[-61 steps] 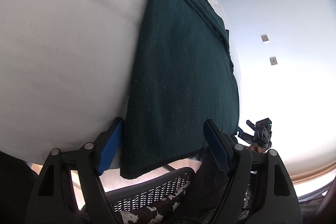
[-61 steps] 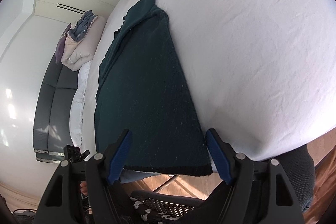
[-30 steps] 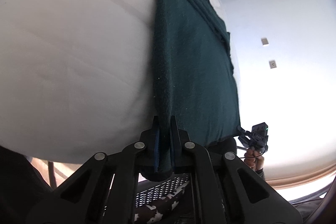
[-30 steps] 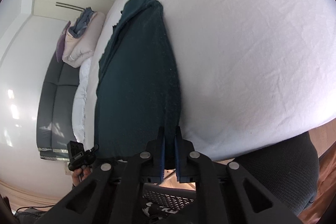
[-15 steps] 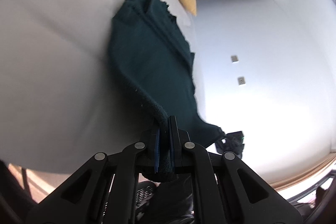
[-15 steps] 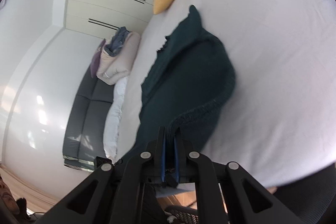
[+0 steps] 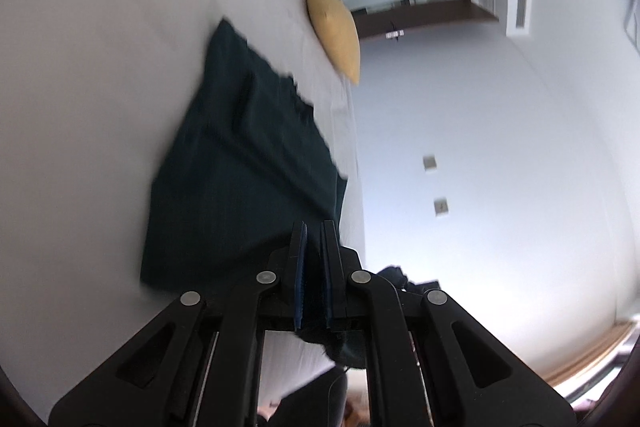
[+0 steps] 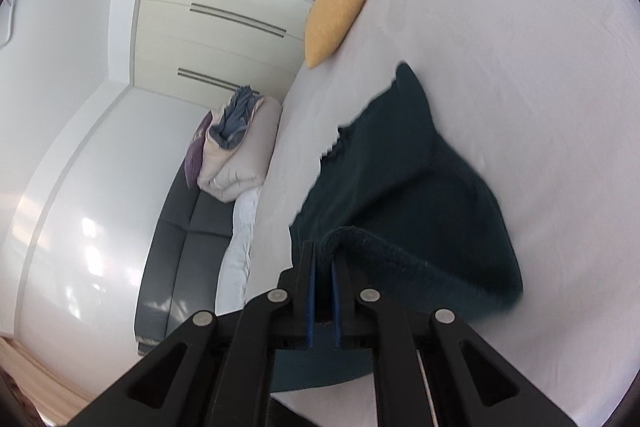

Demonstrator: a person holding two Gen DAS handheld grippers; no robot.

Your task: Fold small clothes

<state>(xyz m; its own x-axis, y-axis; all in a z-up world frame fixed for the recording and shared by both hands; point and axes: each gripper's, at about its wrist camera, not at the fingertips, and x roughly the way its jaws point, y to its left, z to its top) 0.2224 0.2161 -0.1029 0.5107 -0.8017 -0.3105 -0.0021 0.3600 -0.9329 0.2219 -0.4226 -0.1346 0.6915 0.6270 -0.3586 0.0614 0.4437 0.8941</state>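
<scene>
- The left gripper [image 7: 313, 239] has its blue pads pressed together on the near edge of the dark green garment [image 7: 240, 171], a strip of the cloth pinched between them.
- The right gripper [image 8: 323, 259] is likewise clamped on the garment [image 8: 404, 187], whose hemmed edge curls up in a thick roll from the pads and arcs off to the right.
- The garment lies on the white bed [image 7: 80, 67]; its far part rests flat on the sheet, while the near part is lifted off the sheet and doubled over toward the far end.
- A yellow pillow [image 7: 334, 27] sits on the bed beyond the garment, near its far end but apart from it.
- In the right wrist view a dark grey sofa [image 8: 176, 239] stands left of the bed, with a bundle of folded bedding [image 8: 236, 147] on its far end.
- Pale cupboard doors [image 8: 216, 39] fill the far wall.
</scene>
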